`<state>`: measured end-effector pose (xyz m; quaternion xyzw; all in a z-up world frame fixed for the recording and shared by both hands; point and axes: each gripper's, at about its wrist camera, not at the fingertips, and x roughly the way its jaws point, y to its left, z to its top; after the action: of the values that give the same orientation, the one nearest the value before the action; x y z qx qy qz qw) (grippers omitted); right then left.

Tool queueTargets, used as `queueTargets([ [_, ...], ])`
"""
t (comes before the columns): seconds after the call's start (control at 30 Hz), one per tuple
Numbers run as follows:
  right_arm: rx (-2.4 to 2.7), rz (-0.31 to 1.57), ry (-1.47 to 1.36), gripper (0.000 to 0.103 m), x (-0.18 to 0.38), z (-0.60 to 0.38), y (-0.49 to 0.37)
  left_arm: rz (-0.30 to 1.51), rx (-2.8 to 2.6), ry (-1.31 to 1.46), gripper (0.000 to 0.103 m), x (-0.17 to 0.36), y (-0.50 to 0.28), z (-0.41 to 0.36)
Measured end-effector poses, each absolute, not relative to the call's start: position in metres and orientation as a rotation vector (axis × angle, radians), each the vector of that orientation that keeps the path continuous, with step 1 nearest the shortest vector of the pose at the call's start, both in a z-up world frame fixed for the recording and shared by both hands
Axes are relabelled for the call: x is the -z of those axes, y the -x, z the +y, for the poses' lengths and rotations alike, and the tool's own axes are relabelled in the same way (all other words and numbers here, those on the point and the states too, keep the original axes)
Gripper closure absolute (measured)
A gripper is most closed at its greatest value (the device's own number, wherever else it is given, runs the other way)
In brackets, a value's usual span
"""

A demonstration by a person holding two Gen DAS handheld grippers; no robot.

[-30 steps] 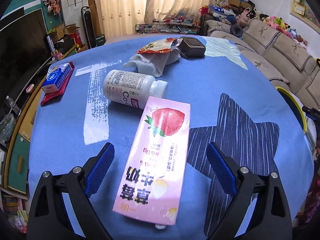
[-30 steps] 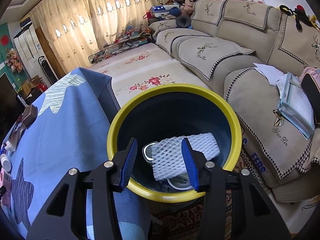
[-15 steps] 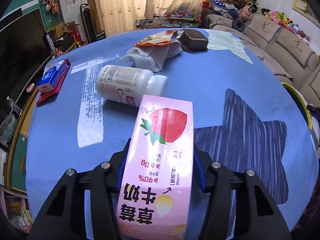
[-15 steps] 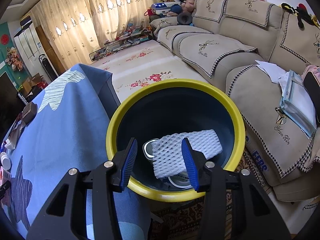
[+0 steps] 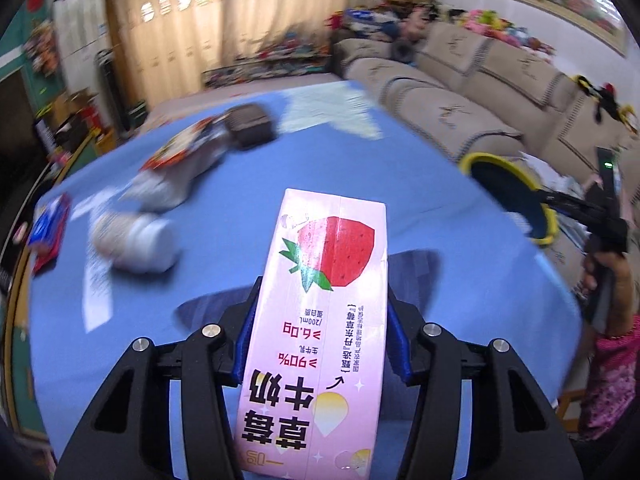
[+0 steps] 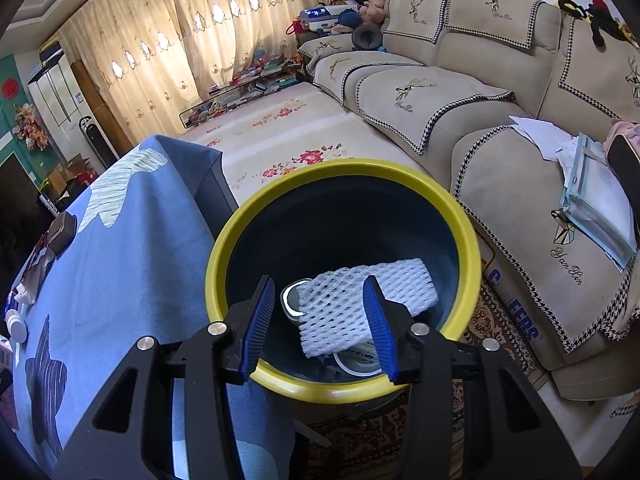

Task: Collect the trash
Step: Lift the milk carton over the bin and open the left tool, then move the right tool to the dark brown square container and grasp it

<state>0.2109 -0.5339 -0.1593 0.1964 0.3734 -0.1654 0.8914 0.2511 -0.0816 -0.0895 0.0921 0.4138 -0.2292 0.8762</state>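
Observation:
A pink strawberry milk carton (image 5: 332, 240) is clamped between the blue pads of my left gripper (image 5: 322, 320), lifted clear of the blue tablecloth (image 5: 240, 200). The yellow-rimmed dark bin (image 5: 480, 158) stands past the table's right edge. In the right wrist view my right gripper (image 6: 319, 296) hovers over this bin (image 6: 348, 166), open, with nothing between its fingers. A white foam net (image 6: 400, 280) and round lids lie at the bottom of the bin. The right gripper (image 5: 580, 208) also shows in the left wrist view, held by a hand.
On the table lie a white pill bottle (image 5: 136, 244), a crumpled grey cloth (image 5: 180, 180) under a red snack wrapper (image 5: 176, 152), a dark box (image 5: 252, 124) and a blue-and-red pack (image 5: 48, 228). A beige sofa (image 6: 480, 120) runs behind the bin. A pink sleeve (image 5: 612, 360) is at the right.
My left gripper shut on the milk carton, then lifted it off the table and swung right, bringing the bin into view. The right gripper stayed over the bin.

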Motion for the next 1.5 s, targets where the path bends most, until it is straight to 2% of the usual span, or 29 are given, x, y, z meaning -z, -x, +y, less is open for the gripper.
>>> queueTargets([
  [0.43, 0.411, 0.74, -0.499, 0.059, 0.164, -0.597, -0.18, 0.846, 0.768, -0.35, 0.05, 0.081, -0.258, -0.254],
  [0.77, 0.492, 0.748, -0.561, 0.059, 0.179, -0.646, -0.158, 0.925, 0.924, -0.421, 0.05, 0.111, -0.291, -0.389],
  [1.0, 0.526, 0.747, -0.582, 0.059, 0.185, -0.66, -0.147, 0.949, 0.957, -0.429, 0.051, 0.129, -0.31, -0.452],
  [1.23, 0.524, 0.752, -0.589, 0.059, 0.186, -0.662, -0.146, 0.929, 0.939, -0.408, 0.051, 0.125, -0.315, -0.463],
  [1.37, 0.507, 0.753, -0.58, 0.059, 0.183, -0.656, -0.148, 0.89, 0.911, -0.391, 0.048, 0.11, -0.307, -0.43],
  [1.5, 0.487, 0.755, -0.566, 0.059, 0.179, -0.646, -0.153, 0.864, 0.881, -0.34, 0.04, 0.093, -0.296, -0.381],
])
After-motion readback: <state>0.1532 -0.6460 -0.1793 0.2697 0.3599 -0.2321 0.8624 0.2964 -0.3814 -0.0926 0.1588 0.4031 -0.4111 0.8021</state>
